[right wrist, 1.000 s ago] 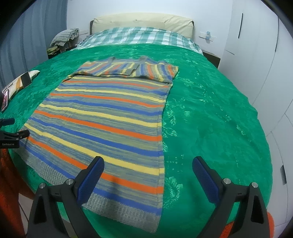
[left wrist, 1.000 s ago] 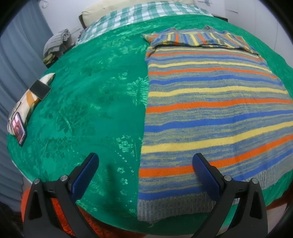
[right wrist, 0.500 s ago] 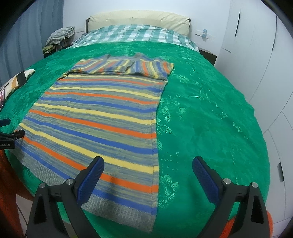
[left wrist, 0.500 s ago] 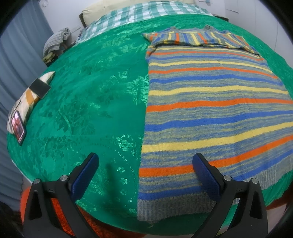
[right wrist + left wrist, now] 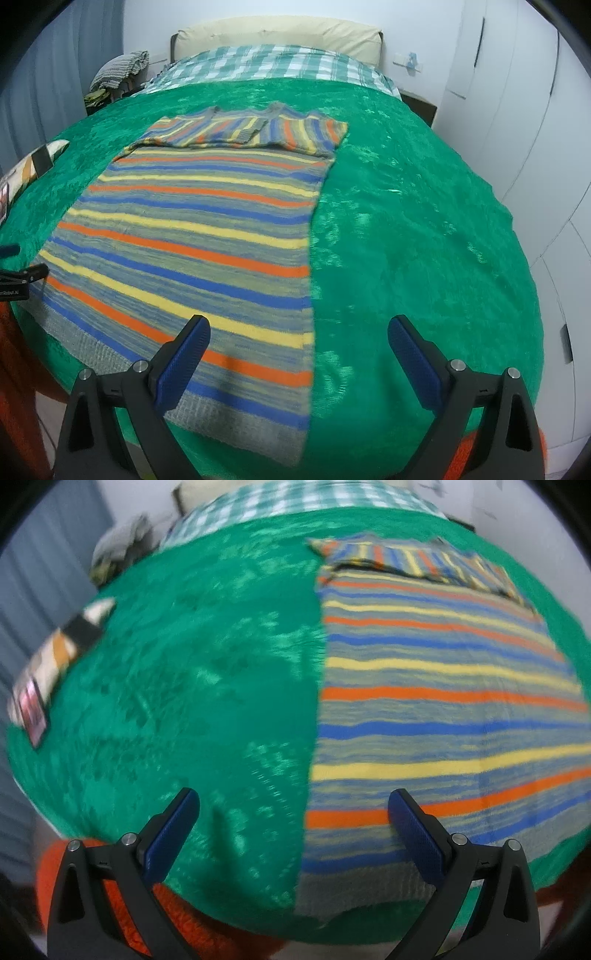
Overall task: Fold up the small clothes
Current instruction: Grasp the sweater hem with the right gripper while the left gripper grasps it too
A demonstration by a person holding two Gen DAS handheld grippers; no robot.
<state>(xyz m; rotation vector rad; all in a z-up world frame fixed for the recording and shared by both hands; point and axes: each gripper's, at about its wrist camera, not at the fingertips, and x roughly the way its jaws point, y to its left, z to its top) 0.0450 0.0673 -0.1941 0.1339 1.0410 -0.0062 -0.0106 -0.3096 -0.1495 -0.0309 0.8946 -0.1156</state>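
A striped knit sweater (image 5: 436,709) in grey, blue, yellow and orange lies flat on the green bedspread (image 5: 207,686), sleeves folded across its top, grey hem at the near edge. It also shows in the right wrist view (image 5: 199,236). My left gripper (image 5: 293,806) is open and empty, hovering over the hem's left corner. My right gripper (image 5: 299,332) is open and empty, hovering over the hem's right corner. The left gripper's tip shows at the left edge of the right wrist view (image 5: 22,277).
A patterned cushion (image 5: 62,650) with a phone (image 5: 33,710) lies at the bed's left edge. A checked sheet (image 5: 266,66) and cream pillow (image 5: 277,35) are at the head. White wardrobe doors (image 5: 517,110) stand on the right. An orange rug (image 5: 122,897) lies below.
Both grippers have moved forward and lower toward the sweater's near hem; the left view is blurred from motion. Both stay open.
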